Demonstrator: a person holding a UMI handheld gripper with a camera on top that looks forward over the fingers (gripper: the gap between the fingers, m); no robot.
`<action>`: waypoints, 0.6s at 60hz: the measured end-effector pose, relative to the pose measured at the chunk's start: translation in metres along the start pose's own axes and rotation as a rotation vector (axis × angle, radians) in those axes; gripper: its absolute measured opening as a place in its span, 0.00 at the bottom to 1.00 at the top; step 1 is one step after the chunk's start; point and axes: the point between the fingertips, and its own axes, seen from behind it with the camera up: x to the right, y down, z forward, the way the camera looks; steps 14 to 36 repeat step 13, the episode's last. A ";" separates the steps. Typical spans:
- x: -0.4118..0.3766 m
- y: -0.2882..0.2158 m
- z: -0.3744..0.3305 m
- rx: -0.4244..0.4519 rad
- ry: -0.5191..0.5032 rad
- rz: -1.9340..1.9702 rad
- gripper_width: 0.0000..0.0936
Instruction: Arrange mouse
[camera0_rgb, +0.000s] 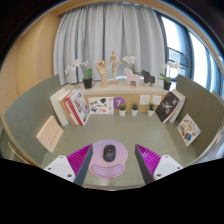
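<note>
A black mouse (109, 153) sits on a light purple mouse pad (108, 163) with a wrist rest, near the front edge of the grey-green desk (40, 110). My gripper (110, 160) is open, its two fingers with magenta pads (78, 157) standing either side of the mouse pad. The mouse lies between the fingers with a clear gap on both sides.
A row of books (72, 105) stands at the left, a tan notebook (49, 133) lies in front of them. Small plant pots (123, 110) and magazines (170, 108) line the back right. A shelf with white flowers (80, 72) and figures stands before the curtains.
</note>
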 end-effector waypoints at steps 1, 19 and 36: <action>0.000 0.000 -0.003 0.002 -0.004 0.002 0.91; 0.010 0.012 -0.030 0.018 -0.011 -0.005 0.91; 0.010 0.012 -0.030 0.018 -0.011 -0.005 0.91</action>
